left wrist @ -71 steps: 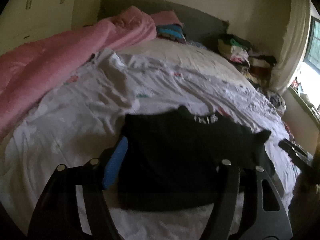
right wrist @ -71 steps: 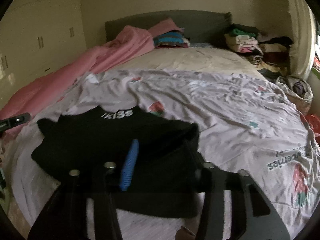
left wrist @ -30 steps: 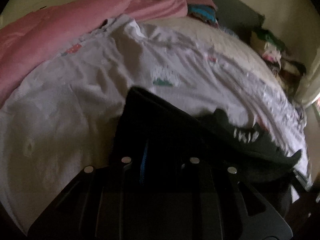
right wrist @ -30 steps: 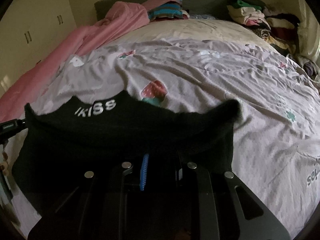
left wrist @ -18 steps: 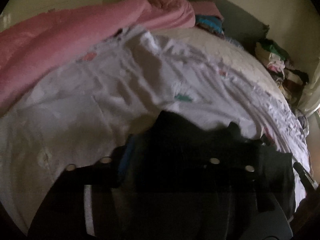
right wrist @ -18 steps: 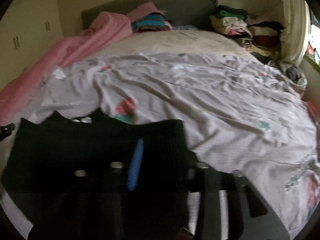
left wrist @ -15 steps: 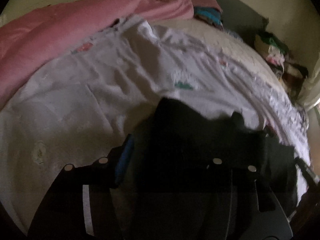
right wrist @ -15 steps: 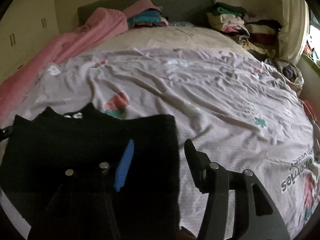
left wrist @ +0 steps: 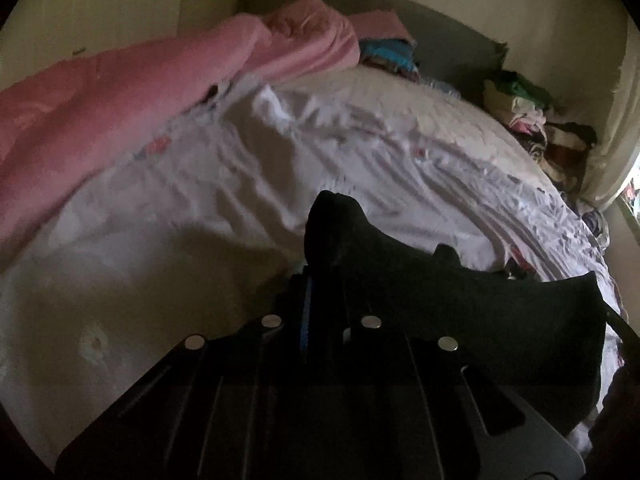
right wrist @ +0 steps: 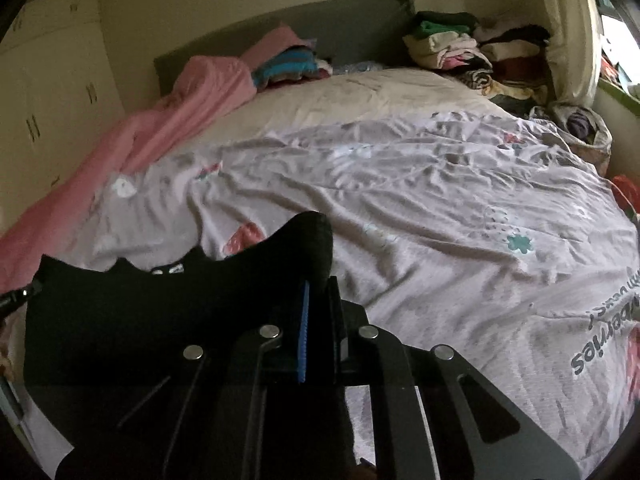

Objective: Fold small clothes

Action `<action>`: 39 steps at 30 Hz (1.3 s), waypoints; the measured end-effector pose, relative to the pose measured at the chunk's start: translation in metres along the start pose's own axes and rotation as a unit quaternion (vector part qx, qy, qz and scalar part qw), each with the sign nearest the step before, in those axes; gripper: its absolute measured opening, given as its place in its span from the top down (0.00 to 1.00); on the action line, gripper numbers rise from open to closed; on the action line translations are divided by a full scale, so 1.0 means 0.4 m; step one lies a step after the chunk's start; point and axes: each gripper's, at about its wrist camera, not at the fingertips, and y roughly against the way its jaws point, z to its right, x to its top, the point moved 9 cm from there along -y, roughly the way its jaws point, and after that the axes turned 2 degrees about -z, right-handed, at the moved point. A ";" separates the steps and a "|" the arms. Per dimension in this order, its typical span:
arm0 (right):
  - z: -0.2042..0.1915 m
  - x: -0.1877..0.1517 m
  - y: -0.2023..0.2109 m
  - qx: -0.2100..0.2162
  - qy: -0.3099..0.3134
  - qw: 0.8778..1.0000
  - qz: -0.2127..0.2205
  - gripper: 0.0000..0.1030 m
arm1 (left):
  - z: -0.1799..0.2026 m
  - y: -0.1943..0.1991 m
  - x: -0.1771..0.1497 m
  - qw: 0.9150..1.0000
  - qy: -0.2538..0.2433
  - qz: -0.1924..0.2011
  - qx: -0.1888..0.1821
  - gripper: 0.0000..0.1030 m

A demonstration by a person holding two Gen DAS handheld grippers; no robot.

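Note:
A small black shirt [left wrist: 460,304] with white lettering near its neck [right wrist: 168,270] hangs stretched between both grippers, low over the pale printed bedsheet [right wrist: 420,216]. My left gripper [left wrist: 324,280] is shut on the shirt's left corner, which bunches up above the fingertips. My right gripper [right wrist: 318,292] is shut on the right corner, which folds over its tips the same way. A blue pad [right wrist: 303,336] shows between the right fingers. The shirt's lower part is hidden behind the gripper bodies.
A pink duvet [left wrist: 132,100] lies along the bed's left side. Folded clothes [right wrist: 288,64] sit by the grey headboard, and a bigger pile of clothes [right wrist: 480,52] fills the far right corner. White cupboards [right wrist: 44,112] line the left wall. A window [right wrist: 616,24] is at right.
Both grippers stood open over the flat shirt half a second ago; now both have shut on its corners and lifted them slightly, so the top edge sags between them.

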 end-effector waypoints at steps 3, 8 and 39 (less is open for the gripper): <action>0.014 -0.016 -0.026 -0.013 -0.001 1.000 -0.017 0.93 | -0.011 -0.032 -0.011 1.000 -0.010 -0.008 0.021 0.98; 0.027 -0.054 -0.061 -0.022 -0.015 0.999 -0.041 0.92 | -0.044 -0.097 -0.065 0.998 0.005 -0.049 0.027 0.97; 0.015 -0.256 0.147 0.053 -0.025 0.995 -0.082 0.93 | 0.013 0.096 -0.300 0.995 -0.037 -0.093 0.007 0.55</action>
